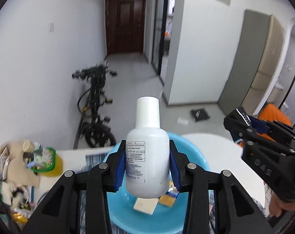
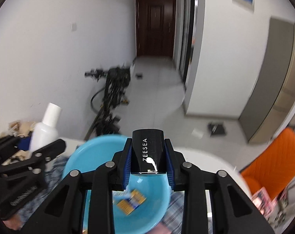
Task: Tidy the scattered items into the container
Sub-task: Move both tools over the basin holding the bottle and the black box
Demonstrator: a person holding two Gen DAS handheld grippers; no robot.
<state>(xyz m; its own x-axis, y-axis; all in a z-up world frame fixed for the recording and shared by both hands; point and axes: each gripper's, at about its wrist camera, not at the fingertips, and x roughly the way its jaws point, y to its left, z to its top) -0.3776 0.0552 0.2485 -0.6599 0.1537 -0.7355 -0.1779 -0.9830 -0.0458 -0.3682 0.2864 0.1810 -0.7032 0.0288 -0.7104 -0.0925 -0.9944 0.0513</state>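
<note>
Blue basin point(image 1: 196, 152) on white tabletop point(image 1: 225, 156); taken as landmark. Inside the basin: a cream flat block point(image 1: 145, 204) and an orange-and-blue packet point(image 2: 130, 202), side by side on its floor.

White bottle point(image 1: 148, 156), upright, capped, printed label facing camera. Held above the basin, over the block and packet. Left gripper point(image 1: 147, 167) fingers closed on bottle body, blue pads point(image 1: 121, 167) pressed to both sides.

Black box point(image 2: 148, 152) lettered ZEESEA, held above the basin's near-right rim. Right gripper point(image 2: 148, 156) fingers clamped on its two sides.

Left of basin: heap of clutter point(image 1: 16, 165) with beige cloth, and a yellow container with green lid point(image 1: 50, 161). Checked cloth point(image 1: 92, 158) under basin's left edge.

Beyond basin: black bicycle point(image 1: 94, 105) leaning on the wall, dark wooden door point(image 1: 126, 23) at the corridor end. Right of basin: orange chair point(image 2: 270, 163).
</note>
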